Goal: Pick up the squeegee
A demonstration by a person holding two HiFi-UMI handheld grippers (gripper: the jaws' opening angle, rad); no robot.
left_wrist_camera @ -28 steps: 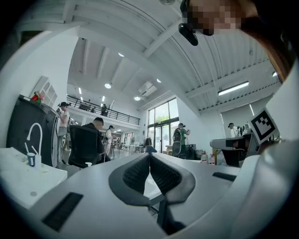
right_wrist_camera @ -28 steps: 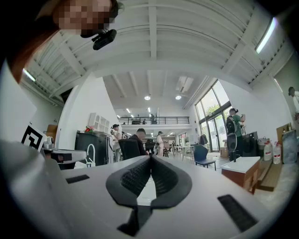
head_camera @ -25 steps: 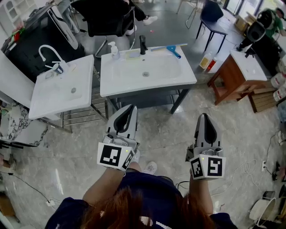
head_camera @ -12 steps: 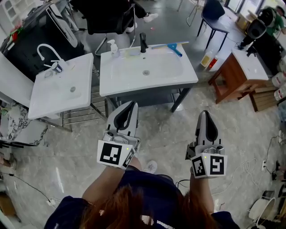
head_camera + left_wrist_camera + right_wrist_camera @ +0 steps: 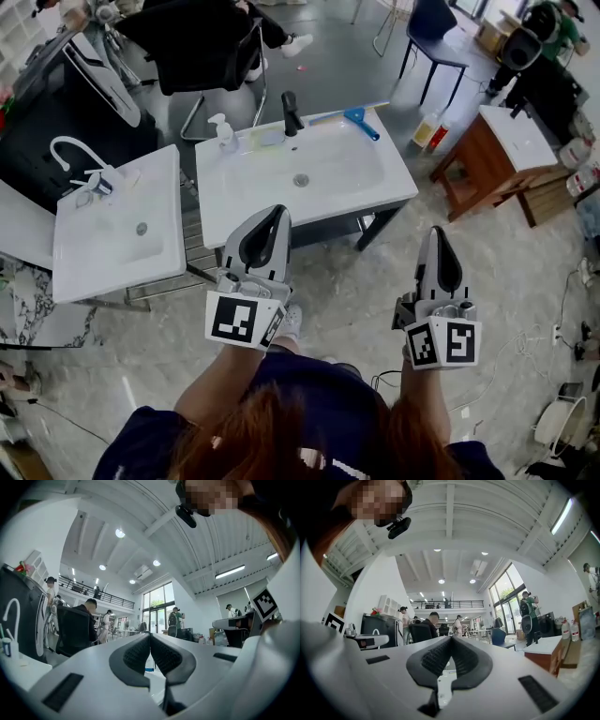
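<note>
Empty, left gripper (image 5: pixel 278 214) and right gripper (image 5: pixel 434 232) have jaws together.

Two white sinks (image 5: pixel 398 180), one black faucet (image 5: pixel 290 112), one white faucet (image 5: pixel 95 174), one squeegee (image 5: pixel 361 119), one soap bottle (image 5: pixel 223 134)

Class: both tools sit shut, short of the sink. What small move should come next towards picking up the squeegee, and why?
Probably carry the right tool forward toward the squeegee, opening its jaws on the way. The squeegee lies at the back right rim of the sink, nearer that side, and the right tool is shut, empty and well short of it.
</note>
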